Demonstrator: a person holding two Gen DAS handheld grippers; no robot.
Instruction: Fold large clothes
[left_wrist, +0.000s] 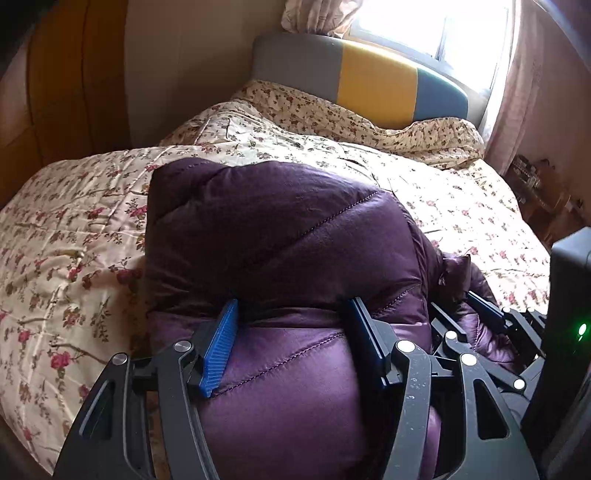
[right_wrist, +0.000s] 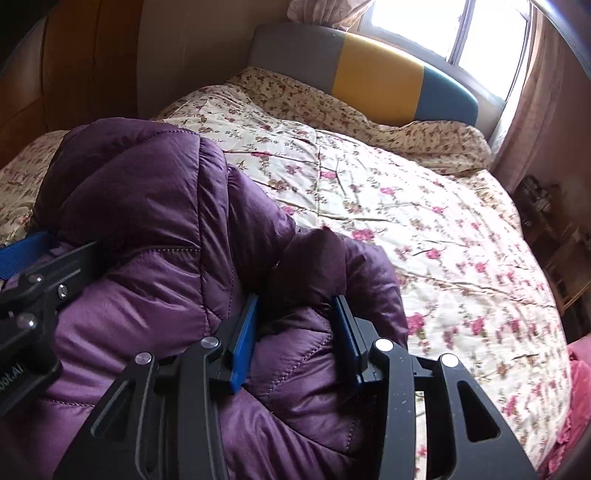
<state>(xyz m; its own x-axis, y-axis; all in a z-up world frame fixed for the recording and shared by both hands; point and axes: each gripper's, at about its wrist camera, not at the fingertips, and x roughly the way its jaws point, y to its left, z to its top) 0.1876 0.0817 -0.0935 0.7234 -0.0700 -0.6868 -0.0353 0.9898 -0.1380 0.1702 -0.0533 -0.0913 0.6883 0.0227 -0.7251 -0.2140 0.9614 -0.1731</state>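
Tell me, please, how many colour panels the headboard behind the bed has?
3. On the headboard, a grey panel sits on the left, a yellow panel in the middle and a blue panel on the right by the window. The bedding hides their lower edges.

You see: 1 purple puffer jacket (left_wrist: 280, 236) | 2 grippers: left gripper (left_wrist: 295, 332), right gripper (right_wrist: 295, 325) | 1 floral quilt (right_wrist: 424, 206) | 1 headboard (left_wrist: 369, 81) at 12 o'clock | 1 window (right_wrist: 424, 22) | 1 wardrobe (left_wrist: 74, 74) at 10 o'clock.
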